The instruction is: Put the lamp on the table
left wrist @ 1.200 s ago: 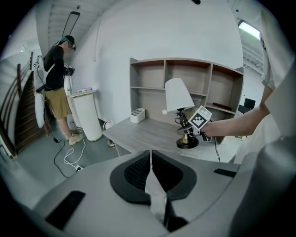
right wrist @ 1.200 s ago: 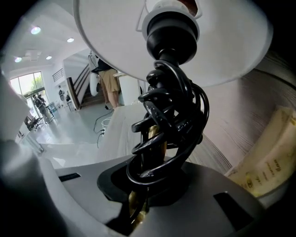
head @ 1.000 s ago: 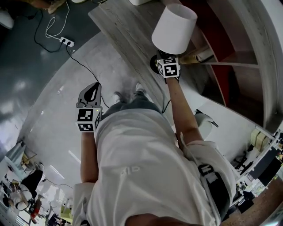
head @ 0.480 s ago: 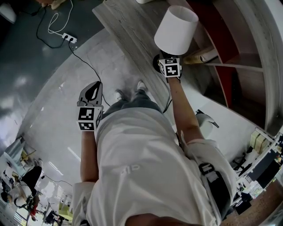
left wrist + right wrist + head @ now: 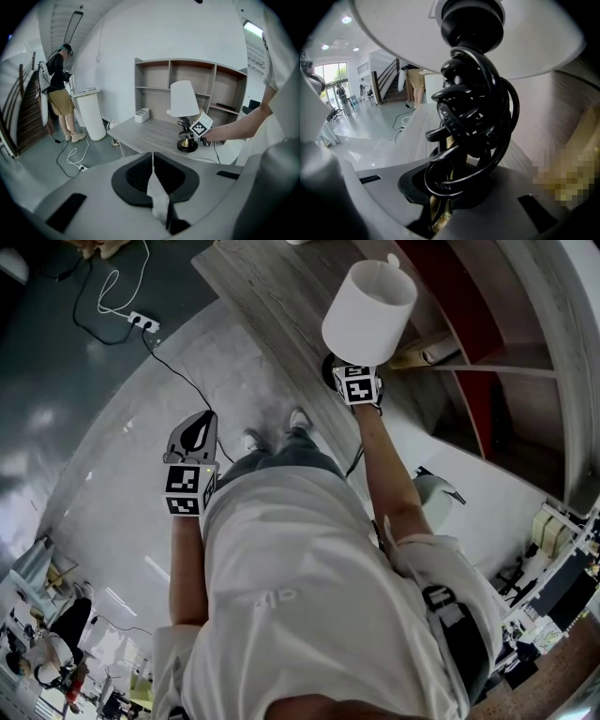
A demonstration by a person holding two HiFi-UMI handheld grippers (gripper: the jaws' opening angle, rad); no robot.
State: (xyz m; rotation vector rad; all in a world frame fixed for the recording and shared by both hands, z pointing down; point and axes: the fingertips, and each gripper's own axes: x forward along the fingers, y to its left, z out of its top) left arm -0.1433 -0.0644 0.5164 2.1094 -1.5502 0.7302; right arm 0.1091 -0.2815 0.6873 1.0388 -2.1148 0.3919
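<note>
The lamp has a white shade point(image 5: 368, 310), a brass stem wound with black cord point(image 5: 471, 117) and a round black base point(image 5: 187, 146) that rests on the grey wooden table point(image 5: 267, 296). My right gripper point(image 5: 351, 367) is at the stem just under the shade. The stem sits between its jaws point(image 5: 440, 208), pads against it, while the jaws are opening. In the left gripper view the lamp point(image 5: 183, 98) stands upright with the right gripper point(image 5: 190, 136) beside it. My left gripper point(image 5: 193, 439) hangs over the floor, shut and empty point(image 5: 152, 176).
An open shelf unit point(image 5: 487, 343) stands behind the table. A small white box point(image 5: 141, 115) sits at the table's far corner. A power strip with cable point(image 5: 142, 324) lies on the floor. A person point(image 5: 58, 89) stands by a white round stand point(image 5: 91, 117).
The shade has shifted slightly and now shows its top opening. The right gripper stays at the stem. The left gripper has hardly moved.
</note>
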